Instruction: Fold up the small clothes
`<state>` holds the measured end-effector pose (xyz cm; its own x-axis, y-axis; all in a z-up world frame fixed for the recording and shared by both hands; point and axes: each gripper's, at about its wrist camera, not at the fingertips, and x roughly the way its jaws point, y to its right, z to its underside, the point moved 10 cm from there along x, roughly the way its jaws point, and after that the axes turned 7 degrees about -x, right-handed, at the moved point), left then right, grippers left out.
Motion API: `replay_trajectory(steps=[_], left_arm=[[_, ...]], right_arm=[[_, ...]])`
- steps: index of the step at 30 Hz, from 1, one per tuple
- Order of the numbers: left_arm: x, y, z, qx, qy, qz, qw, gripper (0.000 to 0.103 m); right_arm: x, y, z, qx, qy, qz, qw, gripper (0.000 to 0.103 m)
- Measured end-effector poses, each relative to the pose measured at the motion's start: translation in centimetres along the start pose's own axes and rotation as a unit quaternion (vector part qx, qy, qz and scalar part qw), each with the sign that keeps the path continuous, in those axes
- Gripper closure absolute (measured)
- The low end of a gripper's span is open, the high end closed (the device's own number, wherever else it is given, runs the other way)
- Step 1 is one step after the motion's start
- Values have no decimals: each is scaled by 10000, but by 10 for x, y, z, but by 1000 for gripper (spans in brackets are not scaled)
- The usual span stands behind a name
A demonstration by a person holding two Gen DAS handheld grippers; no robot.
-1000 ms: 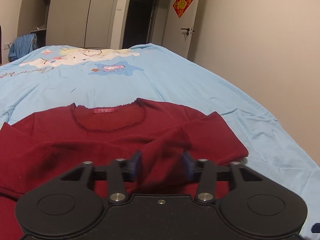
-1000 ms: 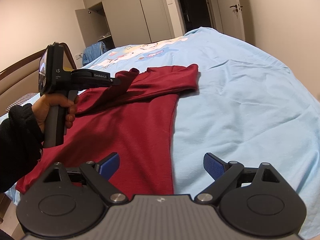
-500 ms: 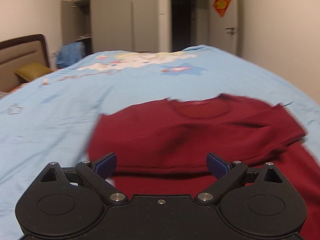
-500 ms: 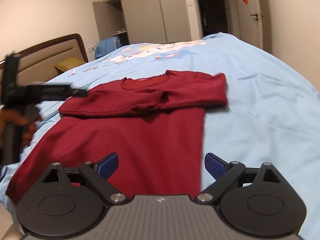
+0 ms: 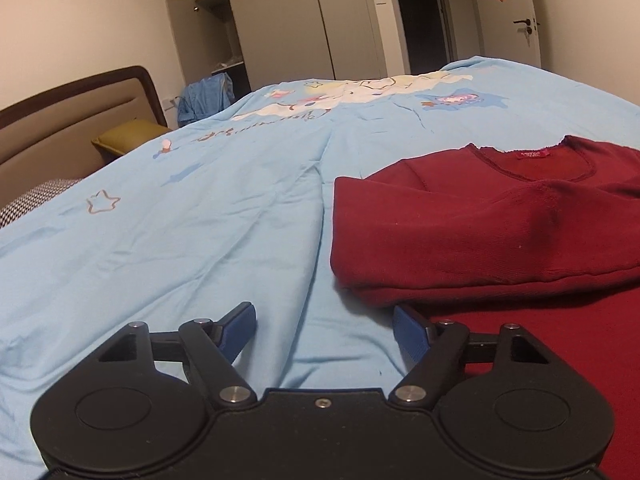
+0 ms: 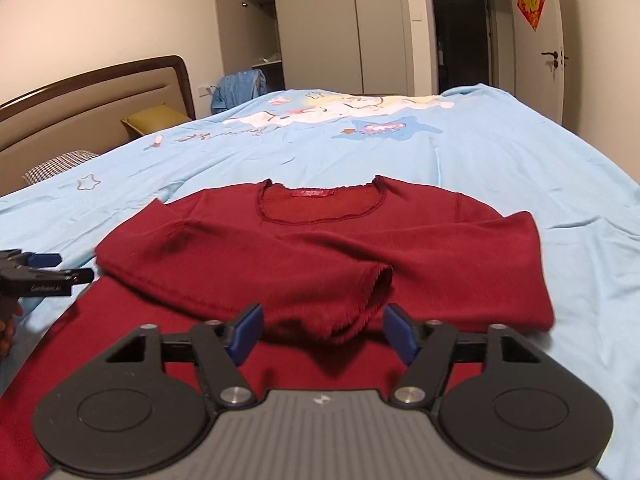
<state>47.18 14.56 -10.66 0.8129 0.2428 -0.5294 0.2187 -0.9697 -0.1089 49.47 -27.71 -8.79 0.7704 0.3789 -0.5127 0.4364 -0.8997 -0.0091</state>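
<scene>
Sleeves of the one red top (image 6: 320,256) already lie crossed over its chest on the blue bedspread (image 6: 500,152), collar away from the person and hem nearest them, so the garment's long axis runs straight ahead from both grippers. The right gripper (image 6: 322,334) hangs over the lower body just short of a folded cuff; its jaws, which have just been closing, stand partly apart with nothing pinched. The left gripper (image 5: 324,330) is off the garment's left edge over bare bedspread, jaws also just narrowed and empty. The right one looks nearer to the hem. Count: one top, two grippers.
</scene>
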Motion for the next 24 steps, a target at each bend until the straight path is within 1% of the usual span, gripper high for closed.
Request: replay_trajectory(steps=[2, 4, 5, 6, 7, 8, 9, 10, 11, 13, 15, 18, 20, 21, 24], left_arm=[[3, 4, -3, 71, 89, 27, 9999, 29], [6, 9, -7, 168, 172, 21, 9997, 35], [7, 10, -10, 217, 217, 7, 9995, 43], [8, 11, -11, 258, 253, -12, 9993, 52], [9, 12, -13, 298, 272, -8, 9992, 58], [10, 13, -14, 318, 281, 21, 9991, 71], [9, 14, -14, 326, 294, 73, 9990, 87], [7, 15, -16, 337, 331, 108, 9988, 92], [3, 15, -18, 337, 416, 102, 9985, 101], [-6, 14, -24, 241, 626, 110, 9977, 102], [-10, 11, -26, 72, 650, 83, 9978, 102], [-2, 5, -17, -367, 323, 131, 9987, 102], [3, 0, -9, -750, 84, 180, 9970, 102], [5, -1, -4, -864, -1, 189, 9961, 102], [7, 1, 3, -879, -84, 234, 9958, 102]], right_arm=[[12, 3, -4, 64, -52, 44, 10000, 41], [23, 7, -8, 119, -84, 79, 9999, 45], [28, 8, -8, 127, -97, 88, 9998, 49], [33, 9, -9, 122, -123, 102, 9998, 50], [38, 10, -9, 118, -151, 121, 9997, 54], [41, 11, -9, 120, -168, 134, 9997, 64], [45, 12, -9, 128, -187, 136, 9997, 70], [47, 12, -8, 131, -209, 139, 9996, 79], [49, 13, -8, 124, -223, 142, 9996, 84], [49, 12, -8, 85, -200, 131, 9997, 89], [48, 11, -9, -11, -158, 150, 9998, 90], [47, 9, -6, -118, -180, 199, 9996, 91], [48, 9, -3, -96, -220, 219, 9995, 91], [48, 10, -2, -91, -228, 230, 9994, 91], [48, 9, 0, -145, -247, 249, 9993, 91]])
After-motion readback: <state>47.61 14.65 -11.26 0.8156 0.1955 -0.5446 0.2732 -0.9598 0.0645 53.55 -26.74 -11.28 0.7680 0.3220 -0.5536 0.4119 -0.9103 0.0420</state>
